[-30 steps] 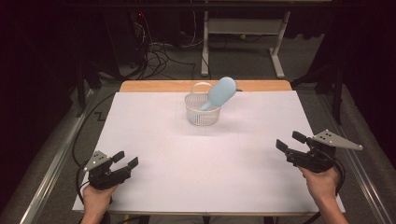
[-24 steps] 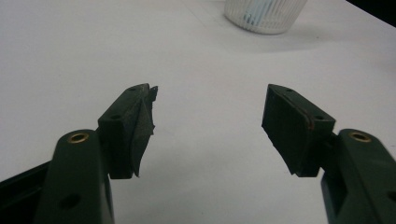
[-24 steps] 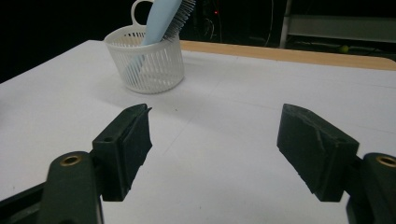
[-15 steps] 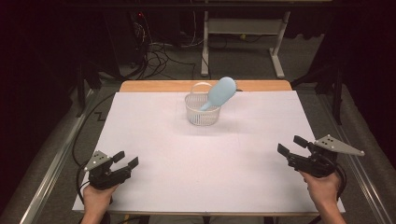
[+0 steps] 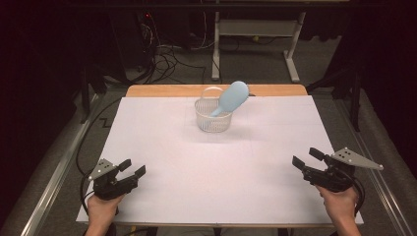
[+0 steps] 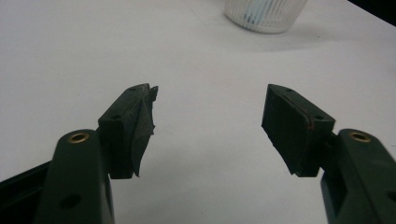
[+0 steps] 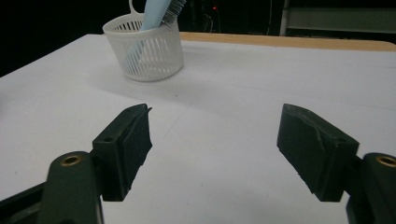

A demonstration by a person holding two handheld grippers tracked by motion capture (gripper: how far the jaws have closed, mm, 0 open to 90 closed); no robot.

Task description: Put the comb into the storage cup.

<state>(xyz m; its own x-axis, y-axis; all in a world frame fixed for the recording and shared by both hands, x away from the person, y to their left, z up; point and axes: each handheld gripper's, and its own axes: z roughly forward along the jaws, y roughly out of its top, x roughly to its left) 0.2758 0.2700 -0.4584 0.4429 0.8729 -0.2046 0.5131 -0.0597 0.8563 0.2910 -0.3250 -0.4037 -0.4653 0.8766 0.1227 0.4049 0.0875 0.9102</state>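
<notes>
A white slatted basket (image 5: 213, 116) stands at the far middle of the white table (image 5: 216, 162). A light blue brush (image 5: 230, 97) leans inside it, head up and tilted right. In the right gripper view the basket (image 7: 145, 52) holds the brush (image 7: 157, 14) well beyond the jaws. In the left gripper view the basket (image 6: 264, 14) sits at the top edge. My left gripper (image 5: 134, 167) rests at the near left, open and empty. At the near right my right gripper (image 5: 307, 158) is open too, nothing between its jaws.
A wooden strip (image 5: 172, 90) runs along the table's far edge. Beyond it stand a metal frame (image 5: 255, 29) and cables on the dark floor. Metal rails run along both sides of the table.
The right hand has drifted slightly toward the near edge. The left gripper, basket and brush have stayed where they were.
</notes>
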